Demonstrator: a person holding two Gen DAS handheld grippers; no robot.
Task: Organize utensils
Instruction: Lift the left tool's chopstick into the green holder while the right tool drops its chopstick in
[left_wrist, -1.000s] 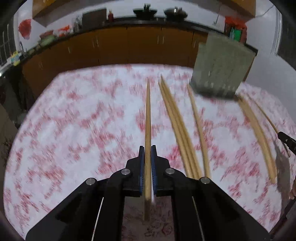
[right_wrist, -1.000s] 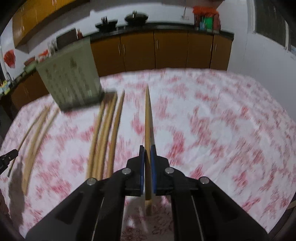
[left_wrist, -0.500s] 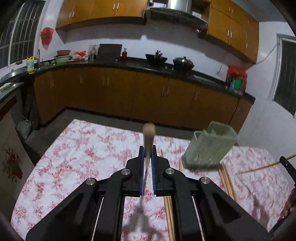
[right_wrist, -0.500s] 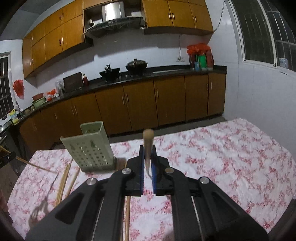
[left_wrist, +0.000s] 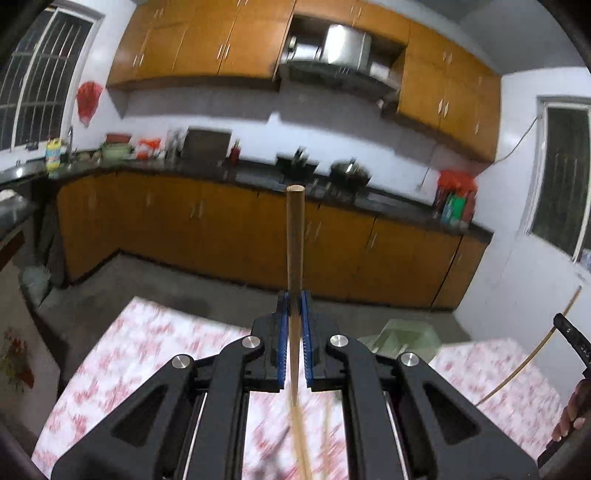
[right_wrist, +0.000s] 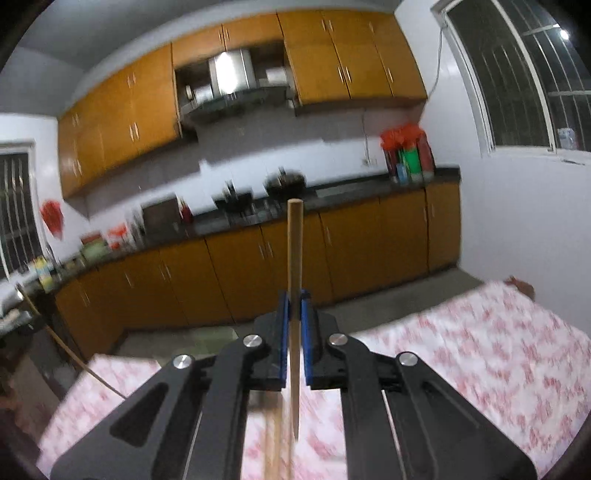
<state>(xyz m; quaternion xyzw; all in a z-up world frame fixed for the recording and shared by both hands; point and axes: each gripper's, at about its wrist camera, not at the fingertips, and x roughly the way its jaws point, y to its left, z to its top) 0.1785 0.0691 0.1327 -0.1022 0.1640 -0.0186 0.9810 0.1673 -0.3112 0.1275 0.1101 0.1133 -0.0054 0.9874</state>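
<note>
My left gripper (left_wrist: 294, 300) is shut on a wooden chopstick (left_wrist: 295, 240) that juts forward well above the floral-clothed table (left_wrist: 147, 350). The pale green utensil holder (left_wrist: 402, 338) stands just right of its fingers, partly hidden. At that view's right edge the other gripper (left_wrist: 570, 332) carries a thin chopstick (left_wrist: 532, 354). My right gripper (right_wrist: 294, 300) is shut on its own chopstick (right_wrist: 295, 251), also high over the table (right_wrist: 480, 350). The green holder (right_wrist: 210, 339) peeks out left of its fingers.
Loose chopsticks (right_wrist: 273, 443) lie blurred on the cloth under the right gripper. Beyond the table's far edge are bare floor, orange cabinets (left_wrist: 229, 236) and a dark counter with pots (left_wrist: 347, 171). A person's hand (left_wrist: 574, 413) shows at the right edge.
Both grippers have risen off the table and tipped upward, each lifting its chopstick. The holder and tablecloth have dropped low in both views, with cabinets and wall now filling them.
</note>
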